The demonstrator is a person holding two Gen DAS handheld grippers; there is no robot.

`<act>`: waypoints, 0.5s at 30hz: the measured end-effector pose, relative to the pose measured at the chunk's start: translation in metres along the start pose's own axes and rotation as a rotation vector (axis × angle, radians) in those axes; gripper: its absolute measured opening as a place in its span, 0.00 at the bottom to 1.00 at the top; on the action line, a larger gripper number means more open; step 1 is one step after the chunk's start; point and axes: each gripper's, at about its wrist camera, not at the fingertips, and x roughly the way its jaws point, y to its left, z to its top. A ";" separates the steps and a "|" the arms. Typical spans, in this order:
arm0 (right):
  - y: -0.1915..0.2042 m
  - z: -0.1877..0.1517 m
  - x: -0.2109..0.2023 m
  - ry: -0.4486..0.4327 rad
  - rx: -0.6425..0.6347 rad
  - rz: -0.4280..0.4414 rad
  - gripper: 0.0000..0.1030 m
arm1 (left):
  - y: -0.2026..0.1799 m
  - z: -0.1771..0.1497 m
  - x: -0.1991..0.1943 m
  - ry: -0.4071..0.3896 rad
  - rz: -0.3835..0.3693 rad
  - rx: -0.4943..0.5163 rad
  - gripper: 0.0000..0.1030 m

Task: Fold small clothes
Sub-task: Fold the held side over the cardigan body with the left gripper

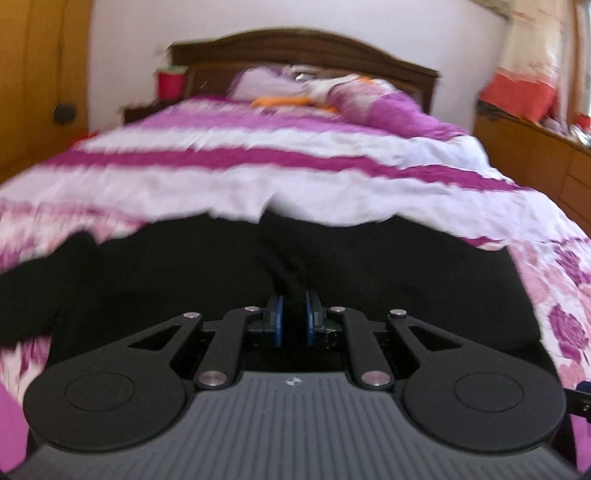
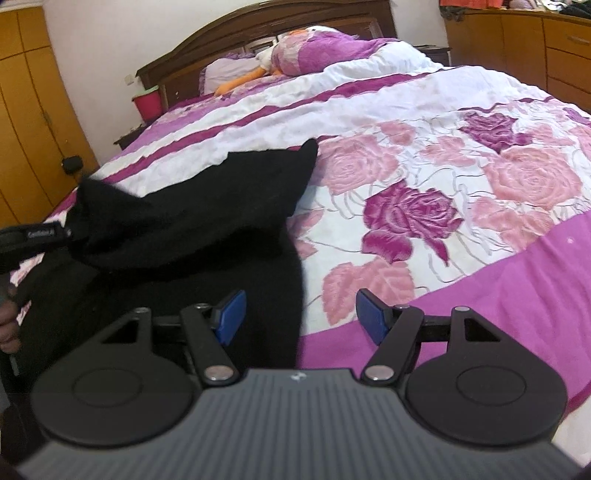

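Note:
A black garment (image 1: 184,280) lies on the near part of the floral bedspread (image 1: 295,177). My left gripper (image 1: 293,317) is shut on a ridge of this cloth, which runs up between its blue pads (image 1: 276,317). In the right wrist view the left gripper (image 2: 70,232) comes in from the left edge and holds a bunch of the black garment (image 2: 221,199) raised off the bed. My right gripper (image 2: 301,314) stands open low over the garment's right edge. Its left pad (image 2: 232,314) is over black cloth and its right pad (image 2: 371,314) over the bedspread (image 2: 461,166); neither pad presses on anything.
Pillows (image 2: 317,51) and an orange plush toy (image 2: 236,83) lie by the dark wooden headboard (image 2: 258,22). A red container (image 2: 147,105) stands on the nightstand at the left. Wooden wardrobes (image 2: 26,110) line the left wall, a dresser (image 2: 535,48) the right. A hand (image 2: 7,325) shows at lower left.

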 end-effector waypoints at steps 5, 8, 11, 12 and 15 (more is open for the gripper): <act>0.005 0.003 0.009 0.016 -0.023 -0.011 0.67 | 0.040 -0.016 0.009 0.041 0.049 -0.080 0.15; 0.007 0.007 0.014 0.016 -0.039 -0.018 0.67 | 0.050 -0.016 0.010 0.036 0.038 -0.105 0.19; 0.011 0.012 0.021 0.012 -0.070 -0.031 0.67 | 0.052 -0.010 0.014 0.033 0.022 -0.136 0.49; 0.012 0.013 0.024 0.011 -0.080 -0.036 0.67 | 0.053 -0.008 0.016 0.033 0.008 -0.147 0.53; 0.014 0.016 0.033 0.014 -0.100 -0.050 0.67 | 0.048 0.001 0.028 0.062 -0.049 -0.182 0.55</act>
